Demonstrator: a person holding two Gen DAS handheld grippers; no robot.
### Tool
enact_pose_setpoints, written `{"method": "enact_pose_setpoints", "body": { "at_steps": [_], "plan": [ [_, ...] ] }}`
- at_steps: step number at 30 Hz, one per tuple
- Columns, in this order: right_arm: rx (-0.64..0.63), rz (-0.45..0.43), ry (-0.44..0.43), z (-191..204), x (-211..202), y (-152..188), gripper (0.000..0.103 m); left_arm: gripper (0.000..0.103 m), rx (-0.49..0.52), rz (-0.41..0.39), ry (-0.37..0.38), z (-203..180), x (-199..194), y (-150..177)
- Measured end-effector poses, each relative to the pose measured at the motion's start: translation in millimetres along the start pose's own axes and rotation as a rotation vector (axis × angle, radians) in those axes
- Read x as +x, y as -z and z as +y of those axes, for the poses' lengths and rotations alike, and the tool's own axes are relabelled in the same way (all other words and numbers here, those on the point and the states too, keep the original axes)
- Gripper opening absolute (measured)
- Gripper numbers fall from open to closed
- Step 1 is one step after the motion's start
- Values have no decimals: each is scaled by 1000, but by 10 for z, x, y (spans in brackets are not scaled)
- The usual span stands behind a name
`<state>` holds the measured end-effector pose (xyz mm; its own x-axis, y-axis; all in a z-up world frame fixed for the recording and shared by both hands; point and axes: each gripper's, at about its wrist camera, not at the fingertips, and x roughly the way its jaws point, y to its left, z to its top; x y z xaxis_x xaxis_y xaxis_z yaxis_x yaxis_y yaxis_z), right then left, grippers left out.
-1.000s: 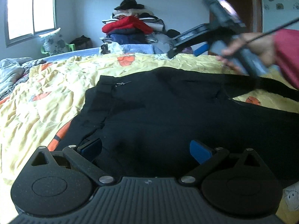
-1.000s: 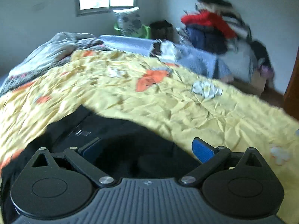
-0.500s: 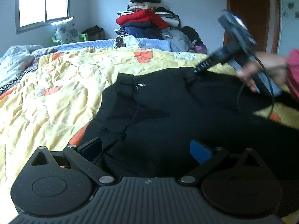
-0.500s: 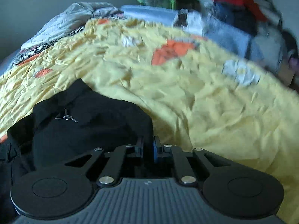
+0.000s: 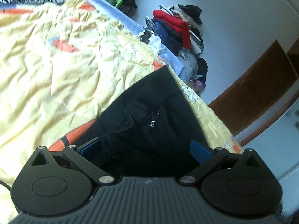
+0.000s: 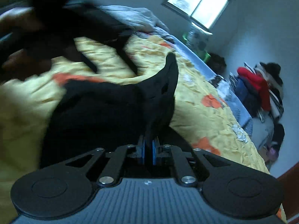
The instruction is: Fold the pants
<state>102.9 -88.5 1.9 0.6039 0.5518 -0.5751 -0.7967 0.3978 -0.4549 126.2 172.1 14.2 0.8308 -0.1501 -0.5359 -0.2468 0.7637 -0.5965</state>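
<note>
Black pants [image 5: 149, 123] lie on a yellow bedspread [image 5: 56, 74]. In the left wrist view my left gripper [image 5: 145, 149] is open, its blue pads wide apart, just above the pants' waist area with a small metal clasp [image 5: 153, 121]. In the right wrist view my right gripper [image 6: 148, 149] is shut on a fold of the black pants [image 6: 115, 112] and lifts it off the bed, so the cloth rises in a peak. The left gripper and the hand holding it [image 6: 37, 37] show blurred at the upper left.
A pile of clothes with a red garment [image 5: 177, 29] stands by the far wall past the bed's edge. A window [image 6: 200, 7] is at the back. A brown door [image 5: 252, 93] is to the right. Grey bedding [image 6: 140, 18] lies near the head.
My right gripper has closed on the pants' edge and raised it. My left gripper has tilted and moved closer over the waist, staying open.
</note>
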Motion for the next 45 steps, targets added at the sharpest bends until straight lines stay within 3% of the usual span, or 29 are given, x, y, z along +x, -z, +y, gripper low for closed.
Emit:
{"method": "enact_pose_setpoints", "body": {
  "at_steps": [5, 7, 8, 10, 12, 15, 21, 23, 26, 27, 28, 30, 32, 34, 36, 40, 45],
  "plan": [
    [-40, 24, -5, 322, -54, 99, 8, 102, -116, 19, 29, 87, 6, 55],
    [-17, 20, -18, 381, -60, 124, 8, 98, -101, -17, 15, 93, -9, 81],
    [-5, 18, -24, 393, -66, 126, 8, 90, -89, -28, -19, 102, -3, 98],
    [1, 19, -26, 415, -28, 124, 8, 39, -90, -4, -88, 163, 13, 114],
    [11, 14, -32, 447, -33, 120, 8, 10, -77, 16, -88, 250, -1, 117],
    [22, 5, -53, 533, -94, 118, 8, 7, 9, 6, -102, 289, -136, 181],
    [24, 13, -79, 727, -204, 187, 7, 10, 164, 14, -172, 279, -266, 419],
    [41, 33, -86, 732, -190, 223, 7, 23, 181, 29, -183, 306, -235, 467],
    [68, 35, -60, 757, -153, 235, 10, 30, 182, 17, -195, 282, -315, 470],
    [67, 30, -45, 782, -180, 229, 11, 36, 192, 12, -205, 254, -355, 463],
    [65, 18, -32, 800, -236, 236, 16, 54, 204, -3, -235, 218, -400, 453],
    [103, -14, -26, 778, -408, 270, 28, 77, 245, -91, -333, 131, -540, 447],
    [181, -30, 27, 709, -605, 352, 57, 80, 303, -202, -392, 45, -681, 454],
    [269, -21, 103, 600, -786, 507, 62, 80, 360, -256, -414, -76, -750, 443],
    [431, 24, 173, 414, -941, 742, 62, 79, 393, -228, -345, -242, -724, 420],
    [732, 173, 231, 156, -1197, 1264, 62, 79, 499, -96, -121, -728, -504, 529],
    [1049, 146, 389, 170, -2003, 1728, 62, 78, 766, 69, 148, -1443, -221, 1045]
  ]
}}
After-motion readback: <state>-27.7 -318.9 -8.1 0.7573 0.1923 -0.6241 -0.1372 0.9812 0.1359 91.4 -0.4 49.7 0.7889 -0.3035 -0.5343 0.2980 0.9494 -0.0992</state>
